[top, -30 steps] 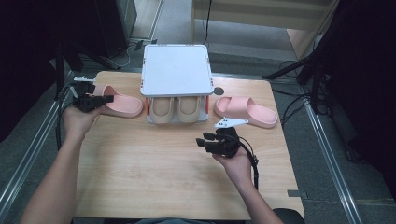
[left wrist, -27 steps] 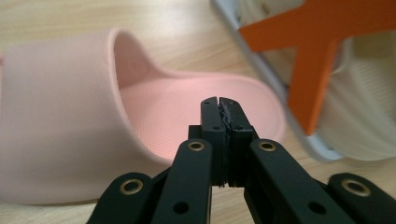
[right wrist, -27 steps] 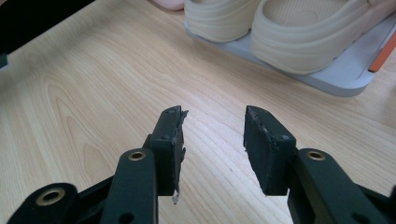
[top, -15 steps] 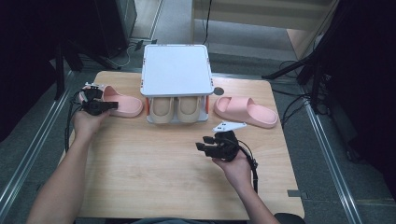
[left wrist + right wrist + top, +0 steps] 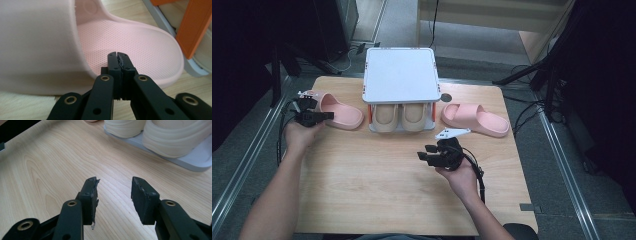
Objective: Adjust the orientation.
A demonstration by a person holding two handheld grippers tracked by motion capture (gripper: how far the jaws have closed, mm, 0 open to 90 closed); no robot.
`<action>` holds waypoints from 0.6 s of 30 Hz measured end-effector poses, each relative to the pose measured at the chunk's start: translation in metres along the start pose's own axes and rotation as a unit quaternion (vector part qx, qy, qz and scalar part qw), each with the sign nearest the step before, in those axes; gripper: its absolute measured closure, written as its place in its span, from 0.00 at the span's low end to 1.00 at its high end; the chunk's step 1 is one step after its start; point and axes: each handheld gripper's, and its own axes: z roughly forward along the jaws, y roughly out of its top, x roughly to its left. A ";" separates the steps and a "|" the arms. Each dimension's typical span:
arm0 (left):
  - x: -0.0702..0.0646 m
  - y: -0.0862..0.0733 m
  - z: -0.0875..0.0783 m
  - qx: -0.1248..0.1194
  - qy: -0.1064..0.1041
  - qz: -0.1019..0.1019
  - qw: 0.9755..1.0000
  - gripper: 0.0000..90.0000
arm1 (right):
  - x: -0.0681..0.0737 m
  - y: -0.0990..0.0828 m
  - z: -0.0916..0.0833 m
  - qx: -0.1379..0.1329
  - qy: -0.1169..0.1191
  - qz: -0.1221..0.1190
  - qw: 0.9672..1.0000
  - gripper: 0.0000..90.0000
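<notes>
A pink slipper (image 5: 341, 114) lies on the table left of a small shoe rack (image 5: 401, 75). My left gripper (image 5: 330, 115) is at the slipper's near left side, pointing right. In the left gripper view its jaws are shut flat against each other with nothing between them, and the left gripper's (image 5: 117, 55) tips hover just over the edge of the slipper's dotted insole (image 5: 135, 37). A second pink slipper (image 5: 474, 119) lies right of the rack. My right gripper (image 5: 424, 152) is over the bare table in front of the rack, and the right gripper's (image 5: 113, 186) jaws are open and empty.
A pair of beige slippers (image 5: 401, 116) sits on the rack's low grey shelf (image 5: 190, 160), under its white top. The rack's orange post (image 5: 195, 27) stands just beyond the left slipper's toe. The wooden table (image 5: 377, 195) has free room in front.
My left hand has sunk a little and come nearer the pink slipper's side, still shut. The right hand has stayed where it was.
</notes>
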 end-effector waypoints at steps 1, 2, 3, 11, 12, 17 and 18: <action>0.001 -0.001 -0.002 0.000 0.000 0.000 1.000 0.99 | 0.000 0.001 0.002 0.001 0.002 -0.004 1.000 0.63; 0.002 -0.003 -0.004 0.001 0.002 -0.001 1.000 0.99 | 0.001 0.002 0.003 0.003 0.004 -0.004 1.000 0.63; 0.003 -0.005 -0.005 0.001 0.002 -0.001 1.000 0.99 | 0.001 0.003 0.005 0.004 0.006 -0.007 1.000 0.63; 0.014 -0.016 -0.020 0.005 0.011 -0.012 1.000 0.99 | 0.005 0.011 0.016 0.012 0.021 -0.021 0.999 0.63; 0.015 -0.018 -0.022 0.005 0.012 -0.014 1.000 0.99 | 0.006 0.012 0.017 0.013 0.022 -0.021 0.999 0.63; 0.024 -0.024 -0.030 0.003 0.027 -0.019 0.999 0.99 | 0.008 0.015 0.021 0.015 0.028 -0.027 0.999 0.63; 0.025 -0.025 -0.032 0.004 0.028 -0.021 0.999 0.99 | 0.008 0.016 0.022 0.016 0.030 -0.028 0.999 0.63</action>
